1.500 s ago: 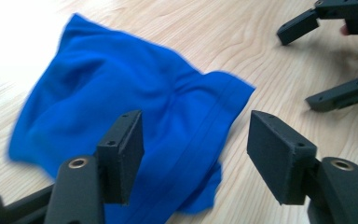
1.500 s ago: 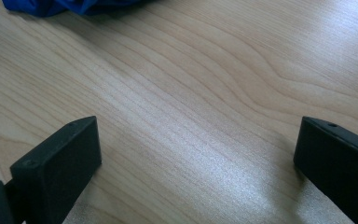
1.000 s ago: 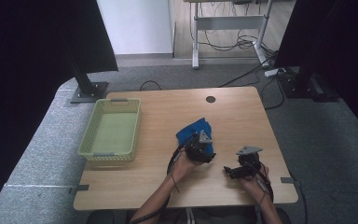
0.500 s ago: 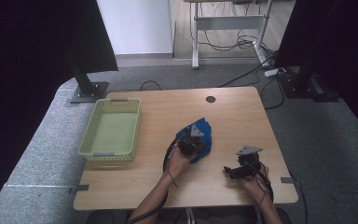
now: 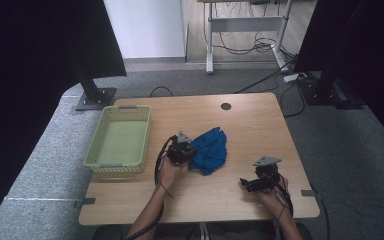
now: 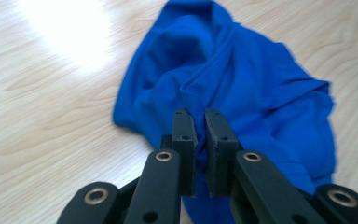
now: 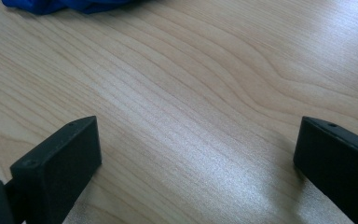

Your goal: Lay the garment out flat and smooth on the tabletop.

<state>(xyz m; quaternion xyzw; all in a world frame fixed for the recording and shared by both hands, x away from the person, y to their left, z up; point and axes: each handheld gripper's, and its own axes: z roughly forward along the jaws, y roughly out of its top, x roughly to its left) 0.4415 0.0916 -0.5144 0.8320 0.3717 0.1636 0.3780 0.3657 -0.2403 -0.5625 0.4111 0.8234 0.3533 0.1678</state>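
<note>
1. lying crumpled at the middle of the high view, the blue cloth rests on the wooden table, right of the green basket, which stands apart from it.
2. we judge the pinch to be thin: in the left gripper view only a ridge of the fabric sits between the jaws, so a quick lift or drag could let the fold slip out.
3. we also think the loose bulk may trail and catch on the basket rim if carried low toward the left of the frame.
4. our left gripper is clenched on that fold at the cloth's left edge, its jaws having just been closing, pads nearly meeting.
5. our right gripper stands released at the lower right of the high view, jaws wide over bare wood, holding nothing.
</note>
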